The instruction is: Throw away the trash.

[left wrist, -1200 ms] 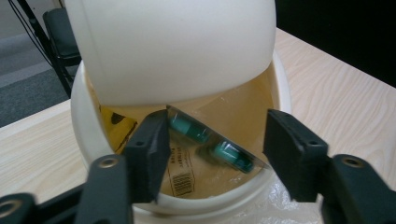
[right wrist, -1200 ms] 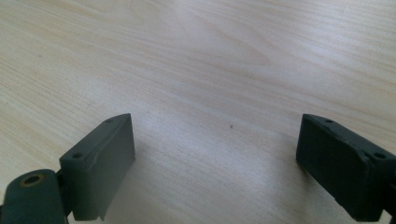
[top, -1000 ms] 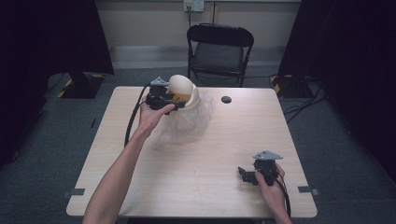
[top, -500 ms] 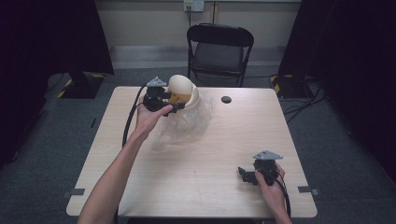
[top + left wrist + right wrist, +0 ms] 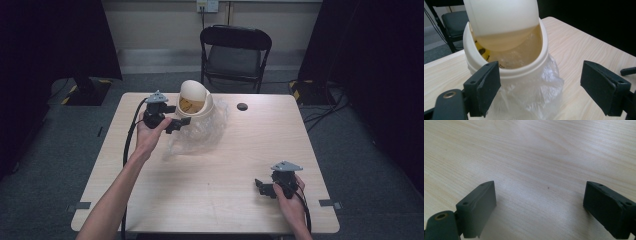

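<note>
Standing near the far edge of a pale wooden table (image 5: 210,195), a small cream bin (image 5: 196,107) with a domed swing lid (image 5: 192,91) is seen from above, a clear plastic liner bag (image 5: 197,135) bunched loosely around its lower body and spread onto the tabletop. The left gripper (image 5: 181,123) is held just beside the bin's near-left flank, its jaws having just been opening; they are now parted, and nothing is pressed between them. In the left gripper view, the bin's rounded rim (image 5: 524,71) is framed between the two black pads (image 5: 486,87), the lid (image 5: 501,17) is tipped back over the opening, and crinkled plastic (image 5: 531,95) is shown hanging below the rim; the pads are not seen touching the bin. A yellowish object is glimpsed inside the bin, though what it is cannot be told. The right gripper (image 5: 260,186) is kept low over the table's near-right corner, well apart from the bin, its jaws spread with bare wood grain (image 5: 536,157) between them. A small dark round object (image 5: 242,106) is set on the table to the right of the bin, and a black folding chair (image 5: 235,50) is placed beyond the far edge.
</note>
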Available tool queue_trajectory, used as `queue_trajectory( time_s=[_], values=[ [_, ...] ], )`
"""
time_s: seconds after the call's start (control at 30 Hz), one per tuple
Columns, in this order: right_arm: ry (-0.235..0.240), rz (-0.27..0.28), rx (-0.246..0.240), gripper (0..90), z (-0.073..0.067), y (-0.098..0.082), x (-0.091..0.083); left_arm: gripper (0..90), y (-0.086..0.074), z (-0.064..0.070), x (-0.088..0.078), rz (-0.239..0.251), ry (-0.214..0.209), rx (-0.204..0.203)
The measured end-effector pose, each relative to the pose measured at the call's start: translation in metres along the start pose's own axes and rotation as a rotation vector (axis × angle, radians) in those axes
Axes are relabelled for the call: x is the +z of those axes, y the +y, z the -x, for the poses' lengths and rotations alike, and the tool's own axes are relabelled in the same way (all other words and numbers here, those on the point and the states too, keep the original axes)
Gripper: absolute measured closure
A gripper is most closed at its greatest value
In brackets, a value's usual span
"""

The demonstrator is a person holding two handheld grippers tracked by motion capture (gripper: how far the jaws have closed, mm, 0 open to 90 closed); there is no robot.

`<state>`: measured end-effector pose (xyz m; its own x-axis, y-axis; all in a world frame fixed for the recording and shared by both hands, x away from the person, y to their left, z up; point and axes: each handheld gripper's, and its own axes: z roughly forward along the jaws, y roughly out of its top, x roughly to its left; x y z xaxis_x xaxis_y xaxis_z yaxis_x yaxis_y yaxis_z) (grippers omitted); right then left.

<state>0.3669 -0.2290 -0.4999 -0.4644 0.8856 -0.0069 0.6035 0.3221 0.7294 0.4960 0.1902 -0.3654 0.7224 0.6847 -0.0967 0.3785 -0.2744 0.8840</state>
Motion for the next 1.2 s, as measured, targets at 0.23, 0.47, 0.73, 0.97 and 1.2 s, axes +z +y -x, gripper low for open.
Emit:
queue_trajectory(
  time_s=[0.23, 0.47, 0.73, 0.97, 1.2],
  values=[
    [-0.001, 0.000, 0.000, 10.1, 0.000, 0.000, 0.000, 16.2, -0.015, 0.007, -0.018, 0.011, 0.010, -0.018],
    [0.000, 0.000, 0.000, 10.1, 0.000, 0.000, 0.000, 16.2, -0.032, 0.012, -0.033, -0.012, 0.010, -0.003],
    [-0.001, 0.000, 0.000, 10.1, 0.000, 0.000, 0.000, 16.2, -0.049, 0.019, -0.047, -0.008, -0.004, -0.019],
    [-0.001, 0.000, 0.000, 10.1, 0.000, 0.000, 0.000, 16.2, -0.073, 0.029, -0.064, -0.022, 0.049, 0.010],
    [-0.001, 0.000, 0.000, 10.1, 0.000, 0.000, 0.000, 16.2, -0.097, 0.027, -0.077, -0.035, 0.072, -0.014]
  ],
)
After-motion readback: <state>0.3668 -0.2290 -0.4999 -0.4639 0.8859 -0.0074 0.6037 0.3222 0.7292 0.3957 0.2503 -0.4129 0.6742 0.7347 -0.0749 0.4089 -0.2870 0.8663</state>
